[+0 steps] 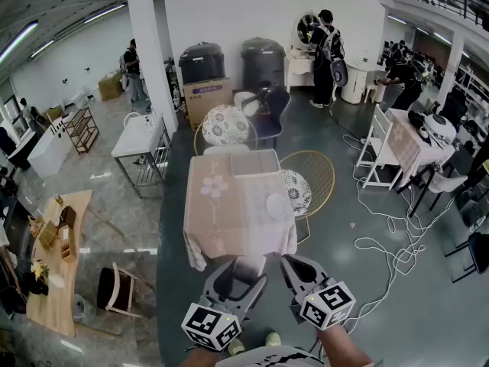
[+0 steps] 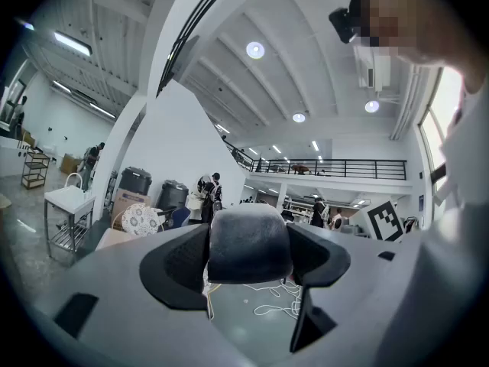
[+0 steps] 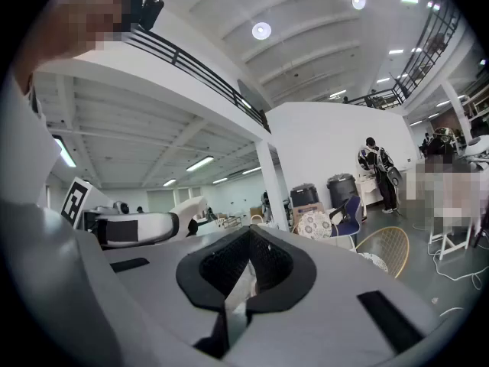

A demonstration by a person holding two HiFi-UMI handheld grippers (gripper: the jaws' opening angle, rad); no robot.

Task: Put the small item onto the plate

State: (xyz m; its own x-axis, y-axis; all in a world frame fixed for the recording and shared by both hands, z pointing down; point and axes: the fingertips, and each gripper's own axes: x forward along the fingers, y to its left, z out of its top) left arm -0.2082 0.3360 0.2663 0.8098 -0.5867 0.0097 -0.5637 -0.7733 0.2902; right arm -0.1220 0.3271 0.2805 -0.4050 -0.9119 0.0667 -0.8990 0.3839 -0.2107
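Note:
A small white plate (image 1: 276, 205) lies near the right edge of a table with a pale pink cloth (image 1: 221, 220), well ahead of both grippers. A pale tray (image 1: 255, 162) lies at the table's far side. My left gripper (image 1: 235, 280) is held level below the table's near edge. A dark grey rounded item (image 2: 250, 239) sits between its black pads (image 2: 177, 262), which touch it on both sides. My right gripper (image 1: 299, 272) is beside it, also level. In the right gripper view its jaws (image 3: 248, 239) meet at the tips with nothing between them.
A gold wire chair (image 1: 317, 176) stands at the table's right and a patterned round-backed chair (image 1: 225, 125) behind it. White cables (image 1: 382, 243) trail over the floor to the right. A wooden table (image 1: 53, 258) stands at the left. People (image 1: 325, 52) stand at the back.

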